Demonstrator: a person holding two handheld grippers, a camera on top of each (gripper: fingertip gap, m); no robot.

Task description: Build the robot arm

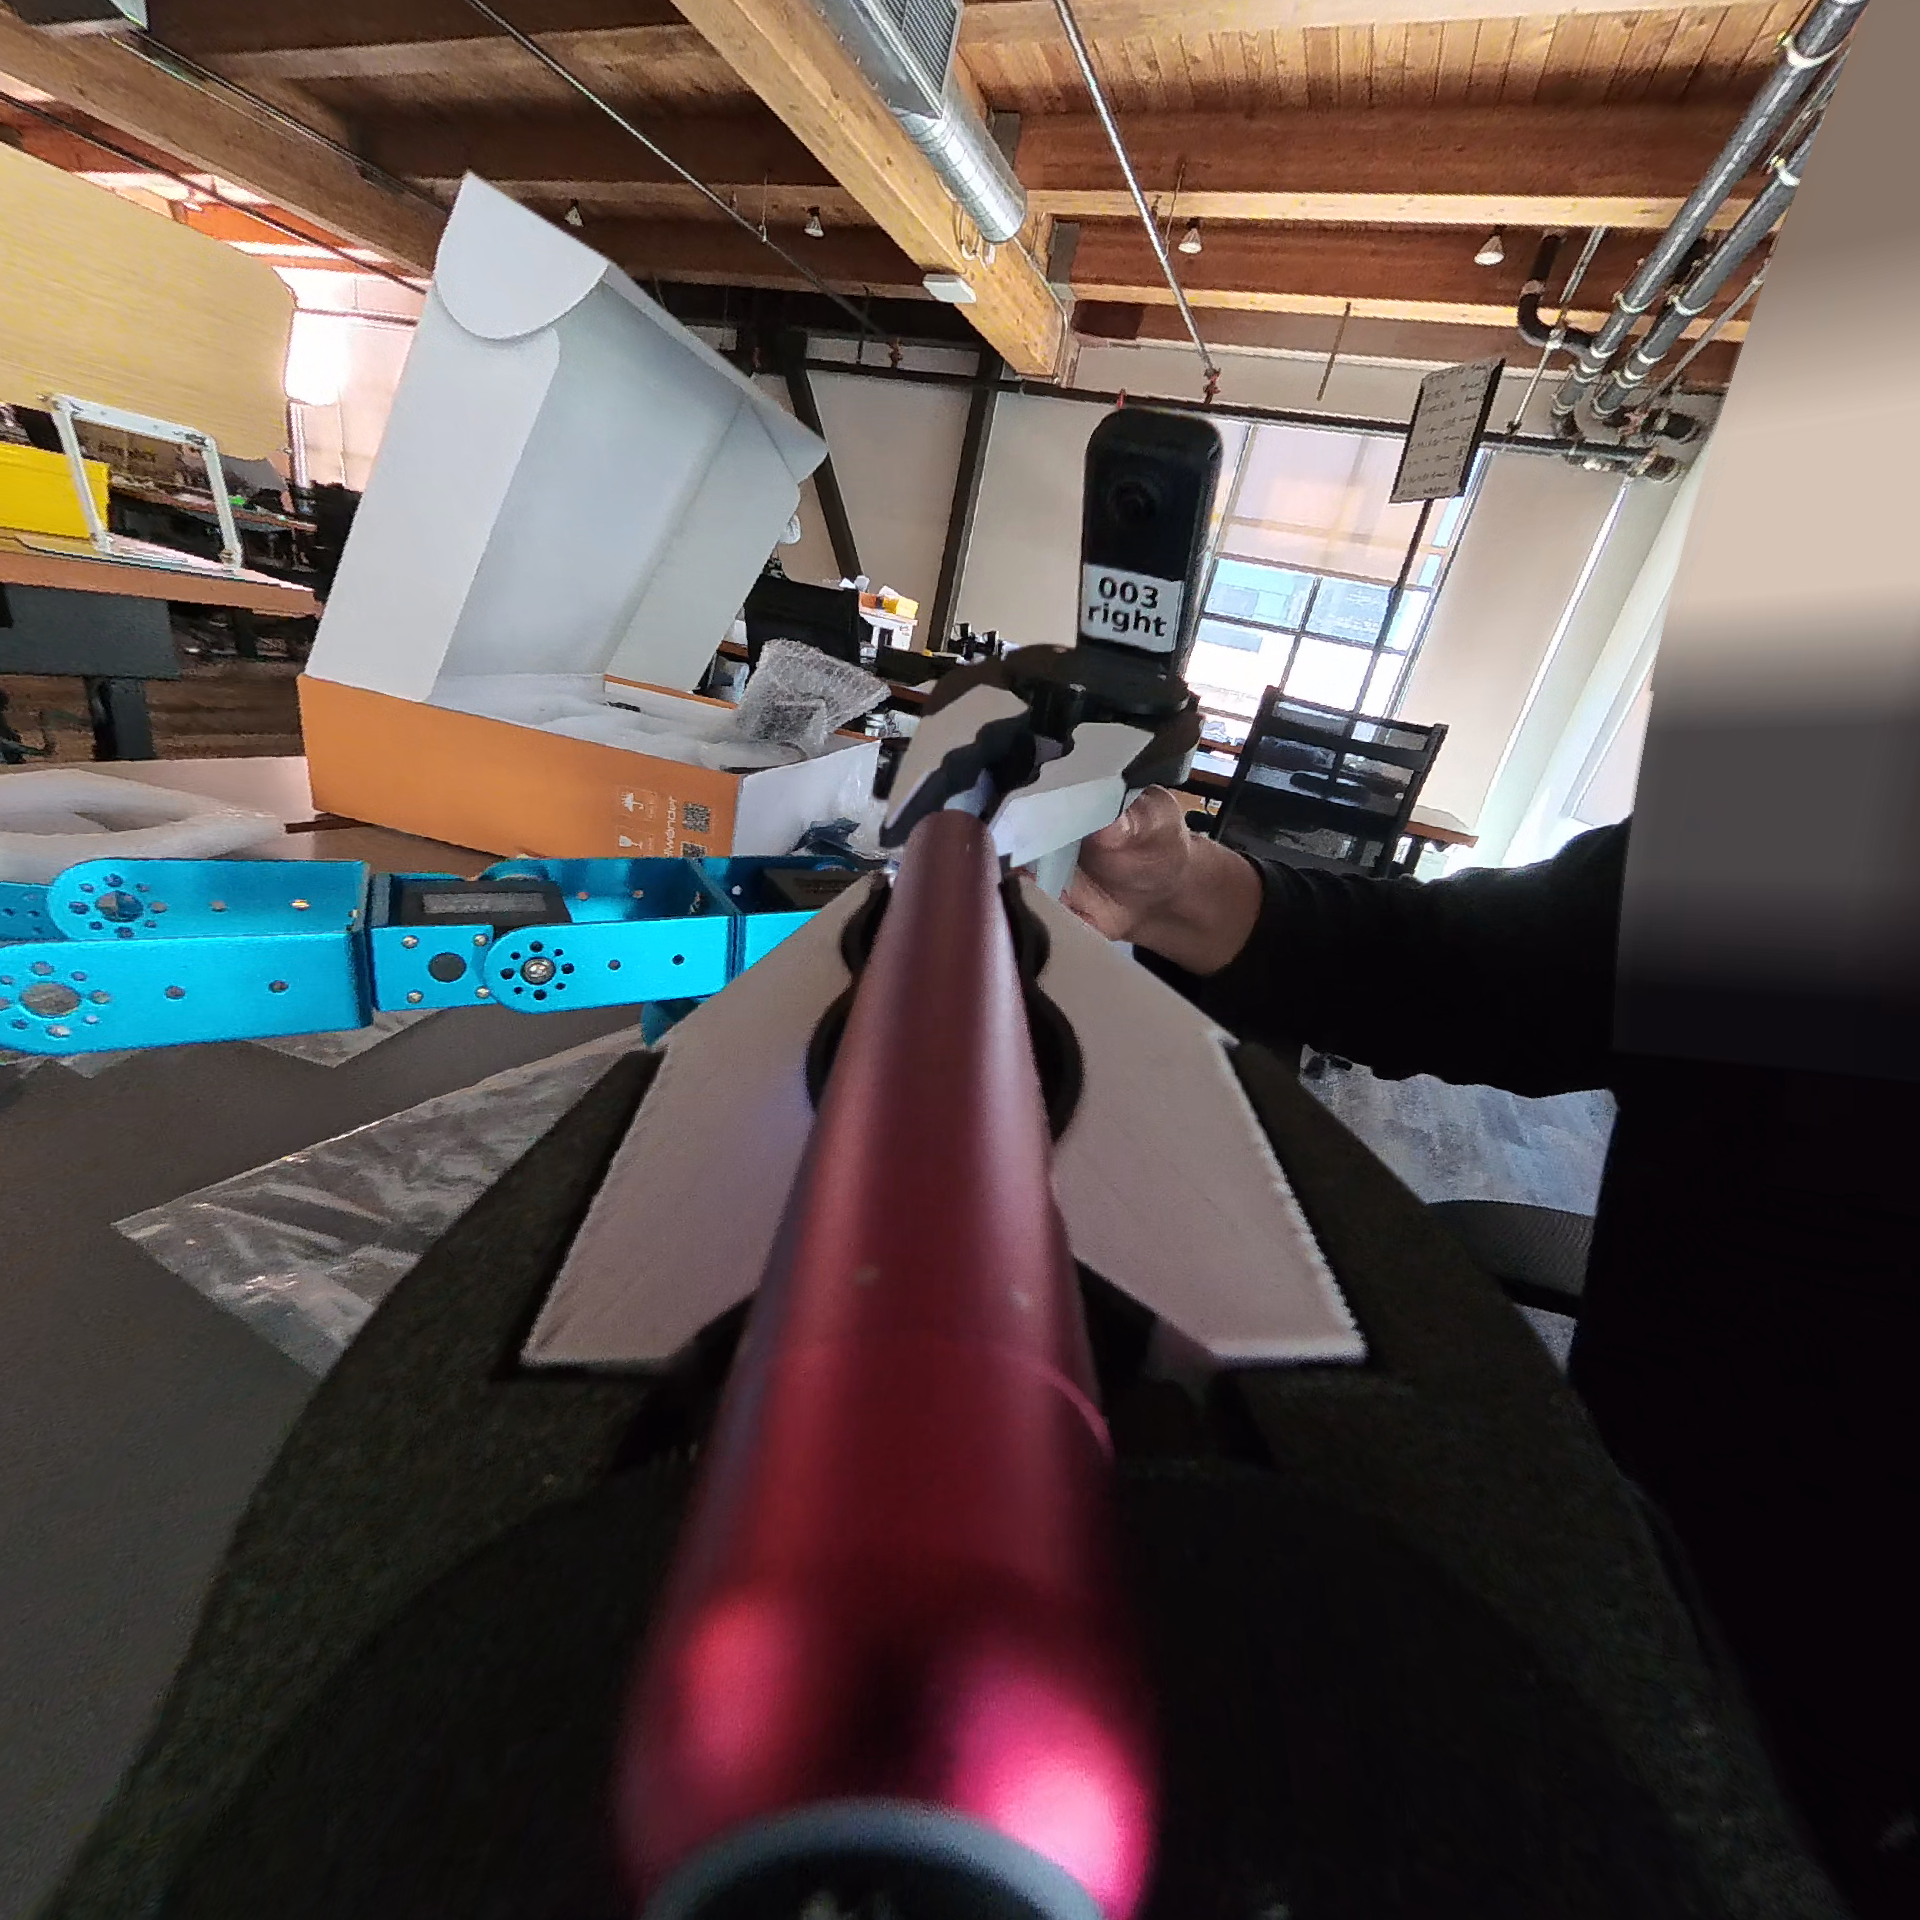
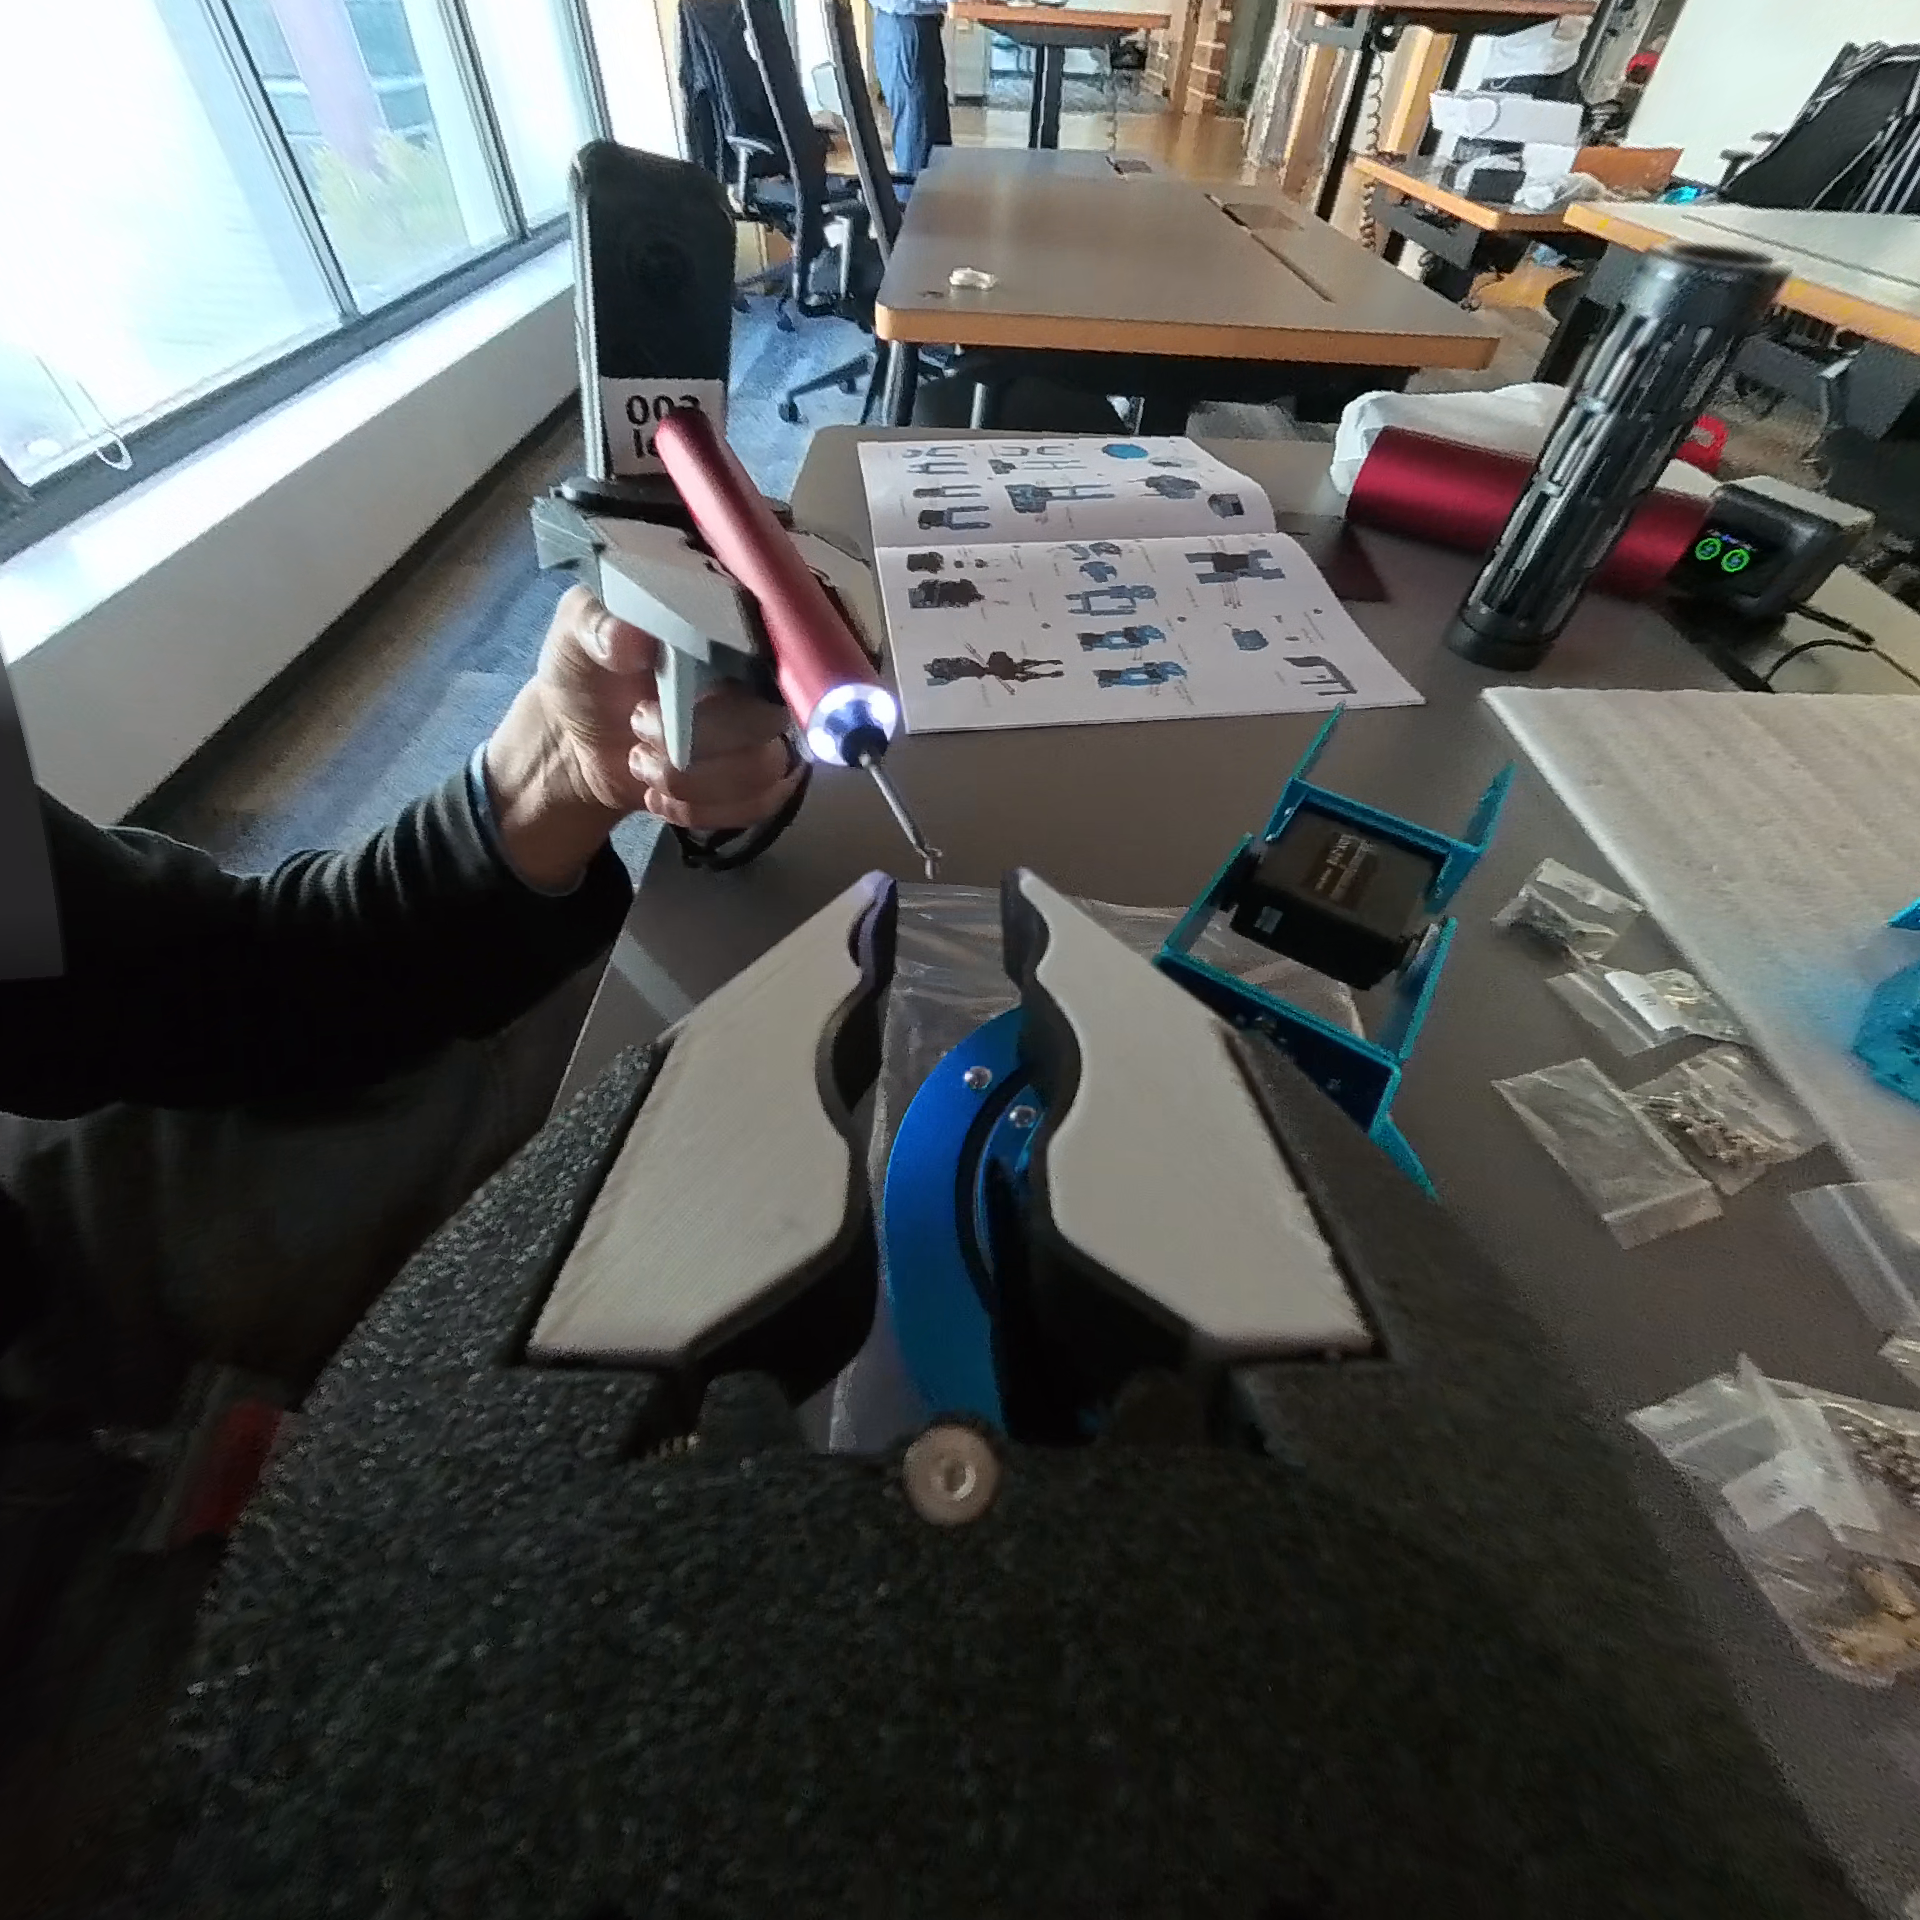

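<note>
My left gripper (image 1: 940, 873) has its fingers (image 1: 717, 1122) closed tight along a red electric screwdriver (image 1: 925, 1247), which runs lengthwise between them. In the right wrist view that screwdriver (image 2: 769, 582) shows a lit ring at its nose and a thin bit pointing down toward the surface (image 2: 1091, 790).

My right gripper (image 2: 945, 904) has its fingers (image 2: 727, 1164) only part-way closed, with a gap at the tips; a curved blue metal part (image 2: 935, 1195) sits between them near the base, and I cannot tell how firmly it is pinched.

Just right of the blue part lies a blue bracket with a black servo (image 2: 1330, 914). Farther right of it are small clear bags of hardware (image 2: 1652, 1132) and a white foam sheet (image 2: 1714, 831). Beyond the bracket an open instruction booklet (image 2: 1122, 582) lies flat, and farther still stands a black cylinder (image 2: 1600, 457).

In the left wrist view, a blue jointed arm (image 1: 312, 935) stretches left of the screwdriver, with an open orange-and-white box (image 1: 561, 644) behind it.
</note>
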